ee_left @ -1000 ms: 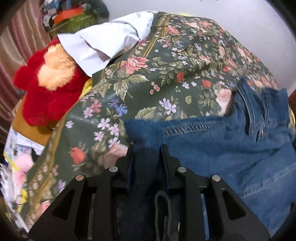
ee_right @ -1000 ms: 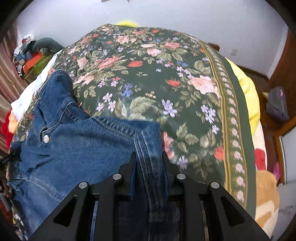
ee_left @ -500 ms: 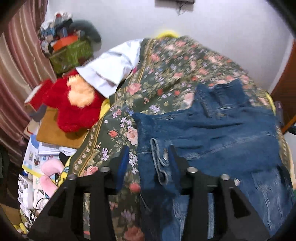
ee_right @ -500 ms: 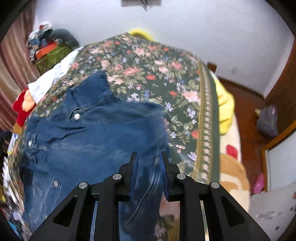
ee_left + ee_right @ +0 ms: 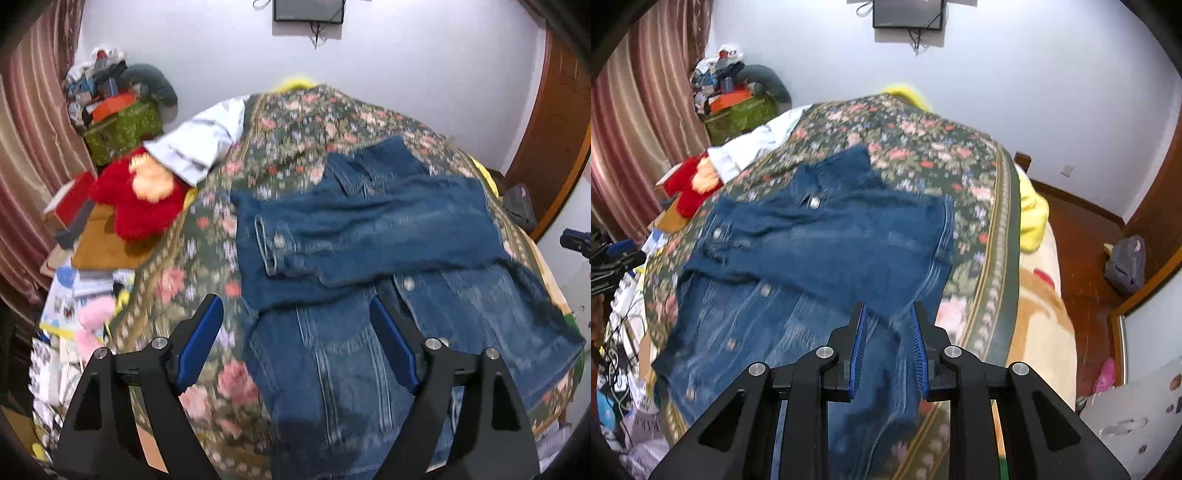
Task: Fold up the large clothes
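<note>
A blue denim jacket [image 5: 369, 236] lies spread on the floral bedspread [image 5: 295, 122], with one sleeve folded across its chest. My left gripper [image 5: 295, 325] hovers above the jacket's lower left part. Its jaws are opening wide and nothing is between the pads. In the right wrist view the jacket [image 5: 820, 243] fills the middle of the bed. My right gripper [image 5: 888, 317] stays shut on a strip of the denim sleeve [image 5: 886, 369] that runs from the jacket's right side down between its fingers. The picture is blurred by motion.
A red plush toy [image 5: 140, 199] and a white shirt [image 5: 199, 144] lie at the bed's left edge, beside a green box [image 5: 122, 129] piled with clutter. Papers cover the floor on the left. A yellow blanket [image 5: 1030, 218], a wooden floor and a grey bag [image 5: 1126, 266] are on the right.
Both grippers pulled back and rose, so the whole jacket came into view. The left gripper let go of the denim cuff and spread wide. The right gripper kept its narrow grip on the sleeve.
</note>
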Motion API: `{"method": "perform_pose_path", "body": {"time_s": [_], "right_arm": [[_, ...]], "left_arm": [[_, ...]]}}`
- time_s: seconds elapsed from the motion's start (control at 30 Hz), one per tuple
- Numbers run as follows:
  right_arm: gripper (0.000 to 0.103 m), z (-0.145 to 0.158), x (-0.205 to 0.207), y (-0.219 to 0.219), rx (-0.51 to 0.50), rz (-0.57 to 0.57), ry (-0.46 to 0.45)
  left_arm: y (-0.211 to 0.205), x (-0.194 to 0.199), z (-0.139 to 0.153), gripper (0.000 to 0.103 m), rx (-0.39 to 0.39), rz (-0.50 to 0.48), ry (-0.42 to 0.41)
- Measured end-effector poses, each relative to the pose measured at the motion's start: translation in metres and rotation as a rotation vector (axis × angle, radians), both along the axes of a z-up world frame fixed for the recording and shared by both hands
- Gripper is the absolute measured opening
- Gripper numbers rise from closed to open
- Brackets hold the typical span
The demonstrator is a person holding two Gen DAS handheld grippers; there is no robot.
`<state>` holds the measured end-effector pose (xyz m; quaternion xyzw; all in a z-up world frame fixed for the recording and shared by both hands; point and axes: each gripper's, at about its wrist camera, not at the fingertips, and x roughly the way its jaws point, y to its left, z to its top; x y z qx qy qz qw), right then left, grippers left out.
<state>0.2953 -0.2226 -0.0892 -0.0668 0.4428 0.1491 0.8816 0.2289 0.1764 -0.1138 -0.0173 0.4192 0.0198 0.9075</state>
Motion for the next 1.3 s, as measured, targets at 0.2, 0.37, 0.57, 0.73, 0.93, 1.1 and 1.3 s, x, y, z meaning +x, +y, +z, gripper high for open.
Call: {"method": "perform_pose_path", "body": {"time_s": [0.2,0.37,0.57,0.73,0.93,1.1,1.3], "right_arm": [[0.019,-0.059,-0.026,-0.006,-0.026,-0.002,0.163],[0.019,-0.105,-0.043,-0.017,-0.037,-0.016,0.215],[0.022,-0.104,-0.055,-0.026,-0.009,-0.039,0.201],[0.079,-0.096,-0.056,-0.033,-0.128,-0.131,0.131],[0.079,-0.079,-0.064,-0.062,0.126,-0.174,0.215],[0.079,-0.072,-0.067,-0.058,0.292,-0.147,0.253],[0.067,-0.102,-0.055,-0.042,0.325,-0.14,0.372]], "left_arm": [[0.023,-0.024,-0.049,0.082,-0.065,0.059,0.13],[0.042,-0.044,-0.099,0.082,-0.095,0.117,0.258],[0.041,-0.068,-0.137,0.082,-0.163,0.132,0.336],[0.036,-0.079,-0.151,0.082,-0.244,0.144,0.342],[0.042,-0.079,-0.161,0.082,-0.333,0.166,0.356],[0.046,-0.07,-0.16,0.082,-0.399,0.151,0.341],[0.037,-0.058,-0.173,0.078,-0.419,0.175,0.367]]}}
